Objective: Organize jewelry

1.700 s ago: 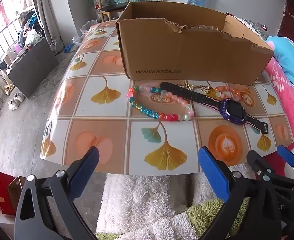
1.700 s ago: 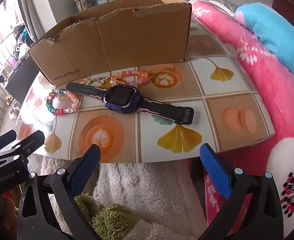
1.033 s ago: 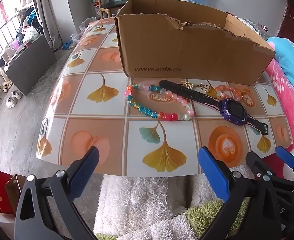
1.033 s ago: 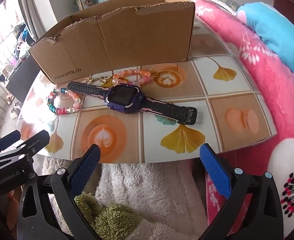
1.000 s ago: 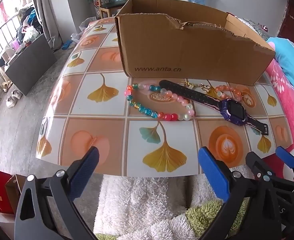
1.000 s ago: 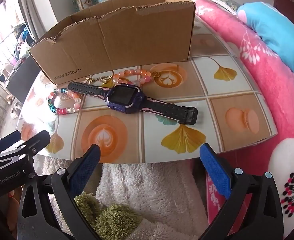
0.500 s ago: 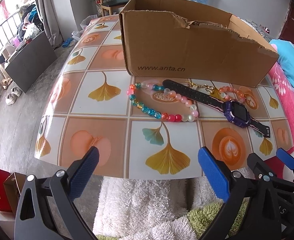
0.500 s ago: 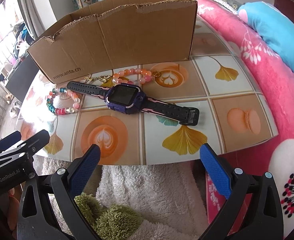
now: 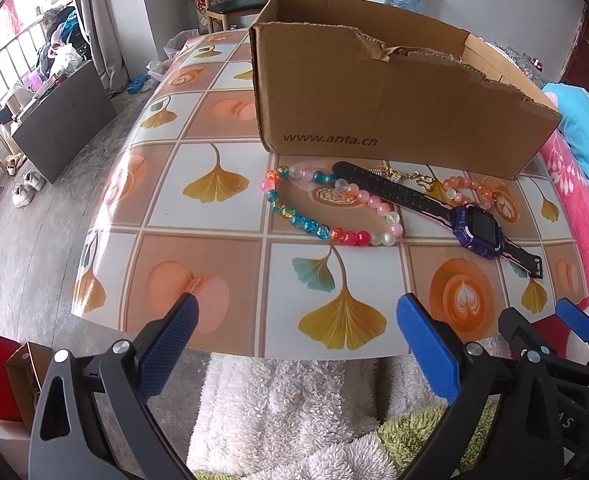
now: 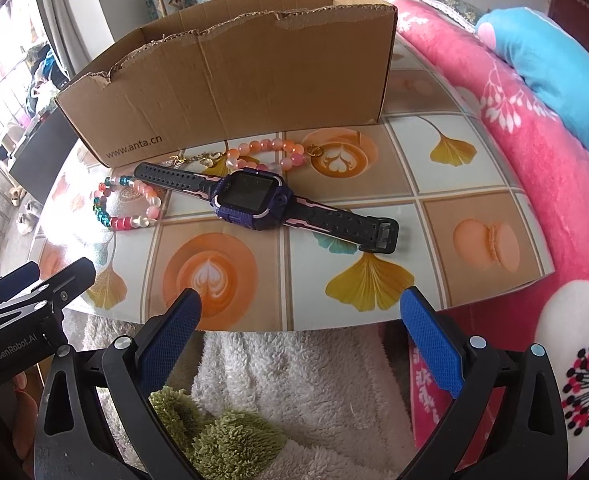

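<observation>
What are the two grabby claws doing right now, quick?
Left gripper: open, holding nothing, at the table's near edge.
Right gripper: open, holding nothing, in front of the watch.

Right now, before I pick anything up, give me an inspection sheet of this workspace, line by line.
Surface: table covered in a glossy cloth printed with ginkgo leaves and latte motifs.
Job's things: cardboard box, open at the top, at the back of the table; multicoloured bead bracelet, purple watch, pink bead bracelet and a thin gold chain lie in front of it. The watch strap crosses over the multicoloured bracelet.
Clutter: nothing seen on the table.
Grippers: left tool and right tool both open and empty, short of the table's near edge.
Cables: nothing seen.
Surroundings: pink floral blanket to the right, white fluffy fabric below, chair behind.
</observation>
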